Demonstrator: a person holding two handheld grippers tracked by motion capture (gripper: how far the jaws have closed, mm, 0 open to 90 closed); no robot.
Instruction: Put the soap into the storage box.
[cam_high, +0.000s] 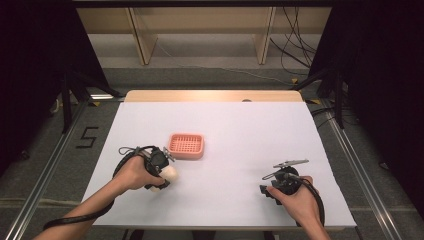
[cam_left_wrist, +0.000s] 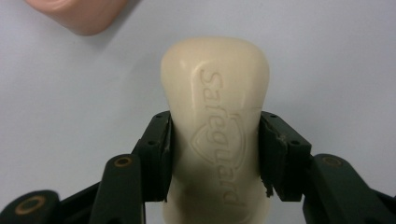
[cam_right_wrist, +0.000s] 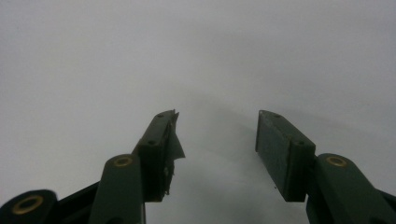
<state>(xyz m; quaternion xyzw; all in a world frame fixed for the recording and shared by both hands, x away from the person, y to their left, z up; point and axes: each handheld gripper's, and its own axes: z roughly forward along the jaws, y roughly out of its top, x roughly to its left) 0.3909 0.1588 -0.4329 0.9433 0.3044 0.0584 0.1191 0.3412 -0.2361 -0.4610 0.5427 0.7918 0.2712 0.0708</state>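
Note:
A cream bar of soap (cam_left_wrist: 215, 107) with embossed lettering sits between the two black jaws of my left gripper (cam_left_wrist: 215, 154), whose pads press on its sides. From above, that left gripper (cam_high: 162, 175) holds the soap (cam_high: 169, 173) just over the white table (cam_high: 240, 130), a little below and left of a pink soap dish (cam_high: 186, 145). A corner of the pink dish (cam_left_wrist: 79, 16) appears at the top left of the left gripper view. My right gripper (cam_high: 272, 192) rests low at the table's front right. Its jaws (cam_right_wrist: 217, 149) stand apart with nothing between them.
The table's wooden far edge (cam_high: 215, 96) lies beyond the white sheet. Dark stands (cam_high: 65, 100) and cables flank the table on the floor at both sides.

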